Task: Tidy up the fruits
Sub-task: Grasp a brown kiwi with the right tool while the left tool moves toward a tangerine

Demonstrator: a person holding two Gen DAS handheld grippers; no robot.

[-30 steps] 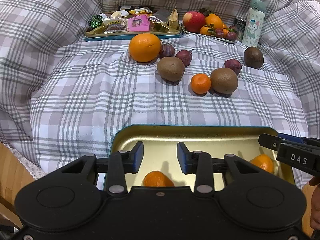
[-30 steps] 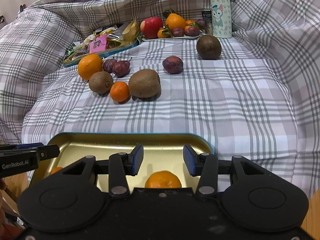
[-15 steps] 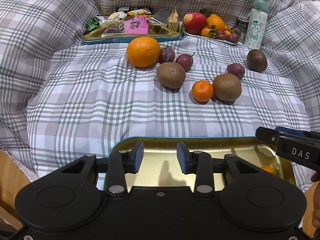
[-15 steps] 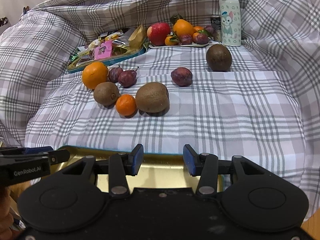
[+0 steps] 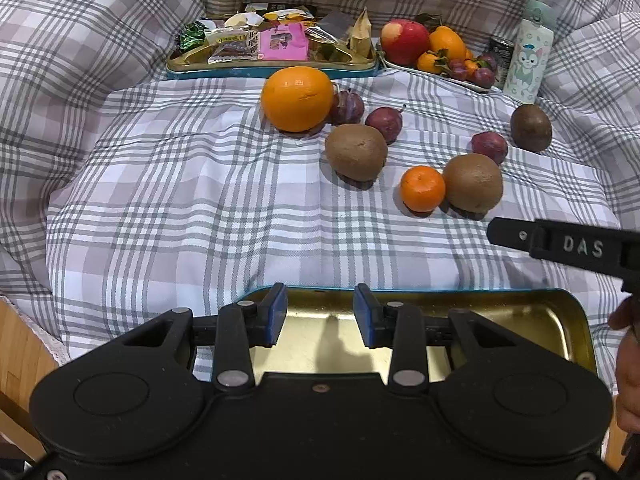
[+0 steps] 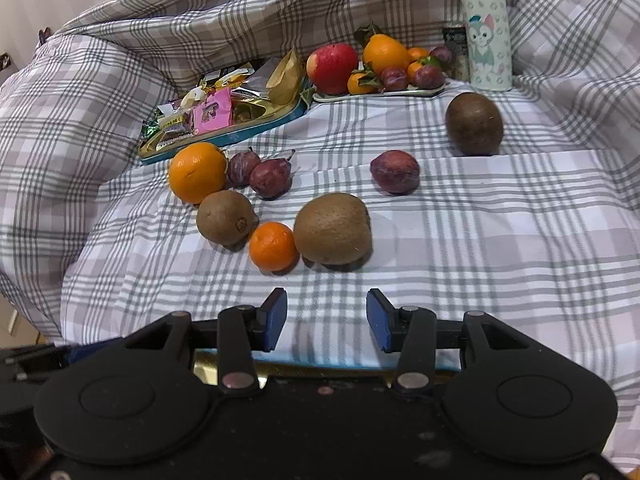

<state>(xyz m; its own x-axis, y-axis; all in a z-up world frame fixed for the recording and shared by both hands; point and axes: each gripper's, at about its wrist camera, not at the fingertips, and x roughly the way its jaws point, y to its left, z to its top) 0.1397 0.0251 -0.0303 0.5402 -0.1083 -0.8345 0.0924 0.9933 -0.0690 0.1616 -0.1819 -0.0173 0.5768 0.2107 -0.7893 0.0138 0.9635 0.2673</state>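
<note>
Orange and brown fruit lies loose on the checked cloth (image 6: 480, 240): a small mandarin (image 6: 273, 246) touches a kiwi (image 6: 333, 228) just ahead of the right gripper (image 6: 326, 316), whose blue pads stand apart with nothing between them. Further off sit a second kiwi (image 6: 226, 217), a big orange (image 6: 197, 172), three plums and a darker kiwi (image 6: 474, 123). The left gripper (image 5: 320, 314) hangs released and empty over the far rim of the gold tray (image 5: 520, 312), well short of the fruit. A snack tin (image 5: 272, 70) and fruit plate (image 5: 436, 74) lie at the back.
</note>
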